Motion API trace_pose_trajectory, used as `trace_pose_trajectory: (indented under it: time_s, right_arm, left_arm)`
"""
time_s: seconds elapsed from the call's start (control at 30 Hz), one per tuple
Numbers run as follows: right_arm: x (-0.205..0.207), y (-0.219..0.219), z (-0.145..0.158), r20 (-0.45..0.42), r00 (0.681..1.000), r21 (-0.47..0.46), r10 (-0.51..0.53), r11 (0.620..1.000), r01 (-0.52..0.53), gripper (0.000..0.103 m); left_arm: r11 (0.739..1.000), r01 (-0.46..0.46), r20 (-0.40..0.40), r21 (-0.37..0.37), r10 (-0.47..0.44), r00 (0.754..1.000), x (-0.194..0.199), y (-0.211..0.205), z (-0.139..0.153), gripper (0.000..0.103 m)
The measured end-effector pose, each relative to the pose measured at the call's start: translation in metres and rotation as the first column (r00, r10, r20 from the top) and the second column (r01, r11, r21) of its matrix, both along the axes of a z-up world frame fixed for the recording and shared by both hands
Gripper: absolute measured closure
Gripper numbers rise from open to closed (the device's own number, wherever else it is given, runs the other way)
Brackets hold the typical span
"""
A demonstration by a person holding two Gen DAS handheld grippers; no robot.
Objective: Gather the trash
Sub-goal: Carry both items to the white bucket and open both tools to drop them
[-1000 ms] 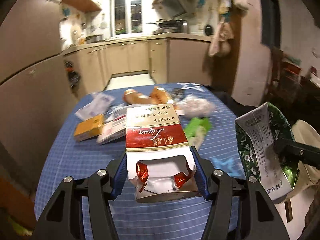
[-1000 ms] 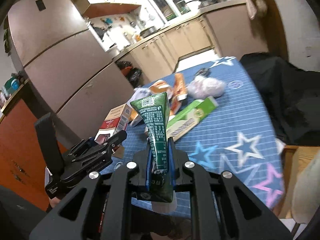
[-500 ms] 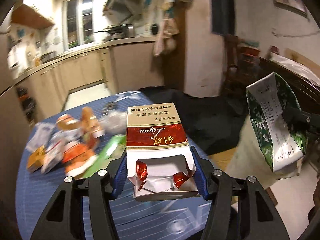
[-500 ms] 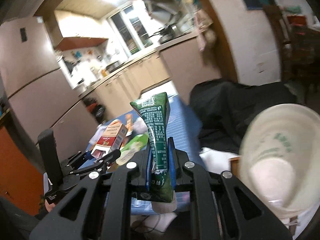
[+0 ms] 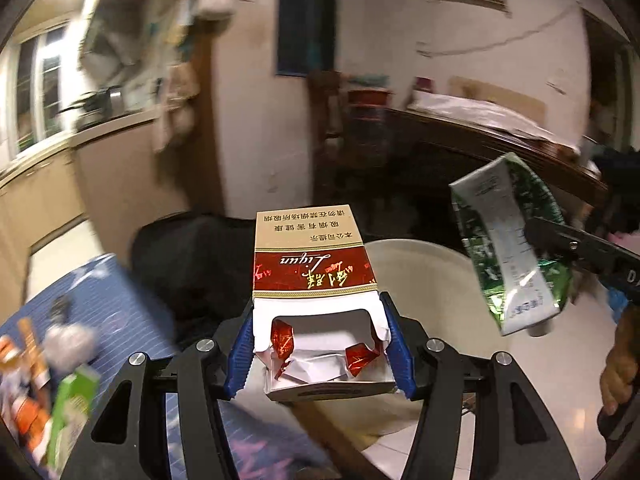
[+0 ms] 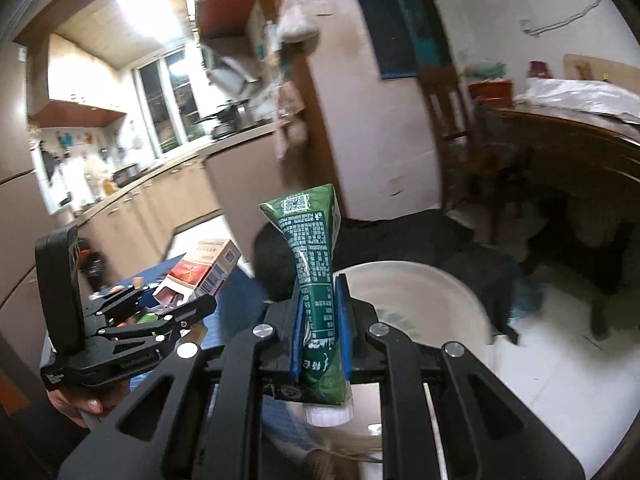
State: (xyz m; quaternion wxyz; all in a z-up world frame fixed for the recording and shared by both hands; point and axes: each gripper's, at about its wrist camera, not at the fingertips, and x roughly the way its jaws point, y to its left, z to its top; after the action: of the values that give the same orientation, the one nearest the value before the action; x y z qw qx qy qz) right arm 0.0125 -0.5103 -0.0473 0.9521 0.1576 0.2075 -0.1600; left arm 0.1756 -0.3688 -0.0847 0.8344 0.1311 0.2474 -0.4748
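My left gripper [image 5: 318, 344] is shut on a torn red, white and beige cigarette pack [image 5: 312, 268], its blue pads pressed on both sides. From the right wrist view the same pack [image 6: 204, 270] shows in that gripper [image 6: 168, 304] at the left. My right gripper [image 6: 320, 332] is shut on a flattened green carton [image 6: 316, 276] with a white cap at its lower end. In the left wrist view this carton [image 5: 508, 248] hangs at the right. A round cream bin [image 5: 432, 276] stands just beyond both grippers, its rim [image 6: 452, 284] on the floor side of the table.
The blue star-patterned tablecloth [image 5: 100, 300] holds more trash at the lower left: a green carton [image 5: 72, 408], orange wrappers [image 5: 24, 364] and a clear bag [image 5: 72, 344]. A black chair back [image 5: 188, 248] stands behind the table. A dark wooden desk [image 6: 568, 152] fills the right, kitchen counters [image 6: 168, 188] the left.
Both grippers swung right, away from the table's trash pile toward the cream bin, which now sits ahead of them. Each still grips the same item.
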Motion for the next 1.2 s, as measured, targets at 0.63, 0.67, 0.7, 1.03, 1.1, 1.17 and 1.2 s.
trace_pose_trajectory:
  time_s: [0.63,0.67,0.7,1.03,1.1,1.17,1.2]
  right_arm:
    - [0.021,-0.065,-0.079,-0.185,0.975,0.037,-0.123,0.991,0.132,0.09]
    - [0.022,-0.065,-0.081,-0.189,0.974,0.045,-0.122,0.99,0.132,0.09]
    - [0.021,-0.064,-0.082,-0.193,0.974,0.055,-0.12,0.99,0.133,0.089]
    - [0.017,-0.069,-0.082,-0.198,0.97,0.078,-0.139,0.985,0.157,0.077]
    - [0.014,-0.069,-0.081,-0.195,0.971,0.074,-0.142,0.985,0.159,0.077]
    - [0.013,-0.068,-0.08,-0.19,0.972,0.073,-0.142,0.985,0.158,0.077]
    - [0.013,-0.067,-0.078,-0.187,0.972,0.075,-0.139,0.985,0.156,0.077]
  left_arm:
    - [0.976,0.169,-0.1,0.136,-0.156,0.983,0.006,-0.116,-0.072,0.044]
    - [0.975,0.168,-0.102,0.144,-0.155,0.983,0.008,-0.116,-0.074,0.044]
    - [0.975,0.165,-0.101,0.151,-0.151,0.983,0.01,-0.116,-0.075,0.043]
    - [0.982,0.127,-0.069,0.14,-0.118,0.991,0.015,-0.108,-0.068,0.037]
    - [0.985,0.117,-0.072,0.129,-0.108,0.991,0.015,-0.104,-0.064,0.037]
    - [0.987,0.108,-0.071,0.118,-0.1,0.992,0.015,-0.098,-0.061,0.037]
    - [0.988,0.103,-0.065,0.114,-0.096,0.993,0.014,-0.096,-0.059,0.037]
